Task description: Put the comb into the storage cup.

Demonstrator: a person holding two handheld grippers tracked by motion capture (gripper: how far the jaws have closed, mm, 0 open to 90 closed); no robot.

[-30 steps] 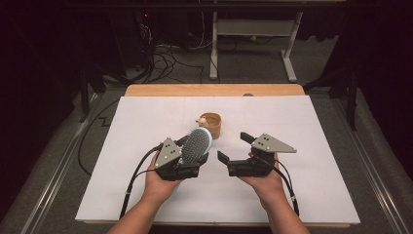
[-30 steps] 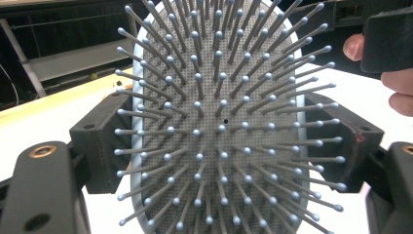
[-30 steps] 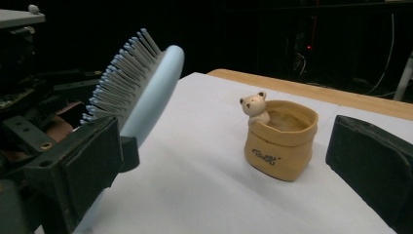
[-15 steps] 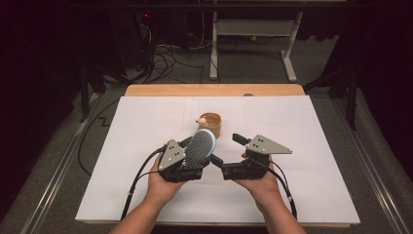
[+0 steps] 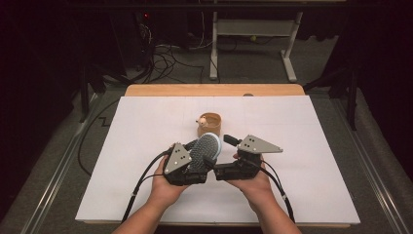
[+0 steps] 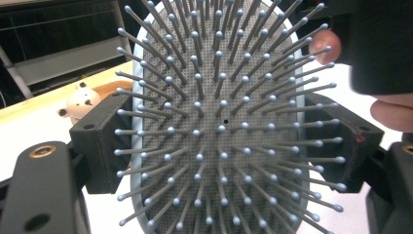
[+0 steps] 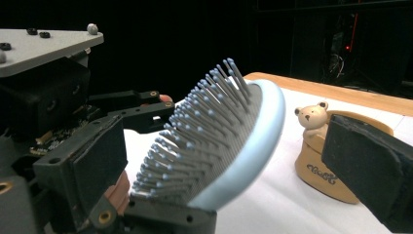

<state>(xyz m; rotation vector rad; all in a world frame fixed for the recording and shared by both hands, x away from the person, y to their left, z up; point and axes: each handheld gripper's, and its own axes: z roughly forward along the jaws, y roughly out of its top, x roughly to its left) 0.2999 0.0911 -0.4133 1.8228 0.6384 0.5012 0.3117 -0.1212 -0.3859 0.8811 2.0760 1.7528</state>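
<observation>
Blue hairbrush (image 6: 219, 126) sits clamped between the left hand-held gripper (image 5: 187, 163) jaws.

brush (image 6: 219, 122): pale blue rim, grey dotted pad, blue-tipped grey pins
cup (image 5: 210, 125): tan, cream bear
table (image 5: 146, 146): white, wooden edge
grippers: black

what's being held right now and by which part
The left gripper clamps the pale blue oval hairbrush with grey bristles by the two long edges of its head.

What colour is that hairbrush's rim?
Pale blue, around a grey bristle pad; the hairbrush shows it best in the right gripper view.
</observation>
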